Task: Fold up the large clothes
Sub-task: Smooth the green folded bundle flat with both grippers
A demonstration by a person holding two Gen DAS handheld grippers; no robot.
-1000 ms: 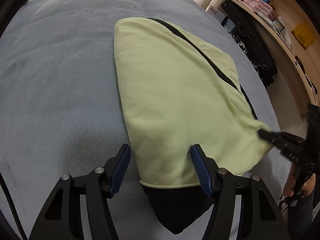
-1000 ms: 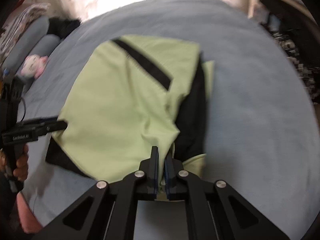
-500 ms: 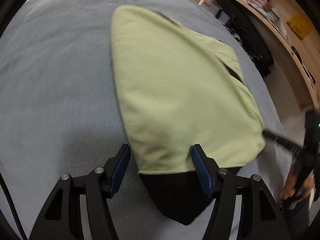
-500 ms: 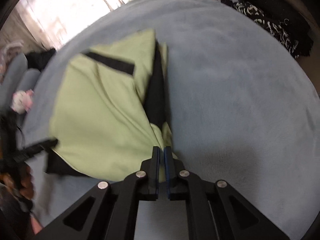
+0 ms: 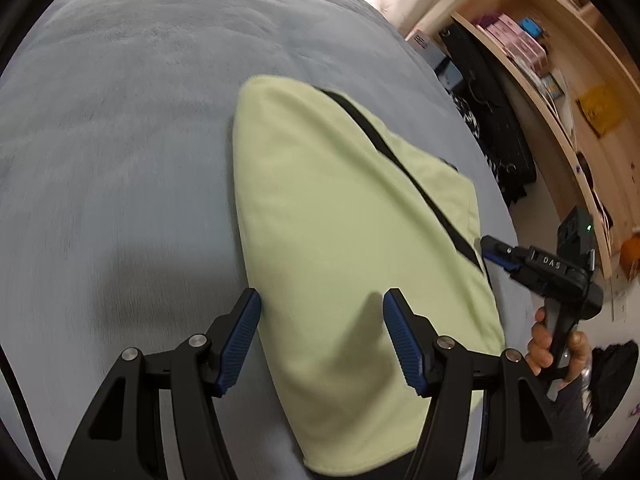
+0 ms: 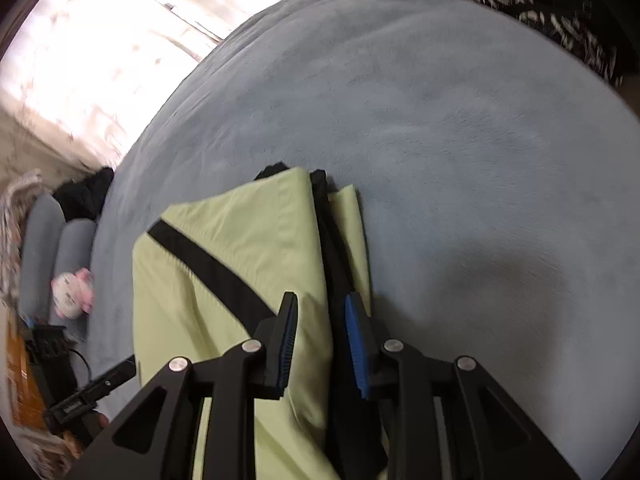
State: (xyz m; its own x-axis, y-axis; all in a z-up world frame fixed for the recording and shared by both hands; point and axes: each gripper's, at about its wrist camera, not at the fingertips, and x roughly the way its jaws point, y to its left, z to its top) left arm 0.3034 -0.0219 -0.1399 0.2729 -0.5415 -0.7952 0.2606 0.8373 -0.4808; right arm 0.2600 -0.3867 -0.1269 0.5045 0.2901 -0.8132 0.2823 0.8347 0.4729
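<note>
Here both grippers, left [image 5: 320,320] and right [image 6: 318,336], hold their fingers apart over the folded green garment [image 5: 340,220].

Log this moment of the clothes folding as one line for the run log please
stage: fold laid down | green garment: folded flat on grey bed | left gripper: open over near edge | right gripper: open, garment released

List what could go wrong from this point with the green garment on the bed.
1. The right gripper is open, its fingers straddling the layered edge of the green garment. Closing there might catch only some layers and pull the fold apart.
2. The left gripper is open over the garment's near end; dragging could bunch the cloth on the plush grey blanket.
3. The black stripe runs diagonally, so the fold may sit crooked.
</note>
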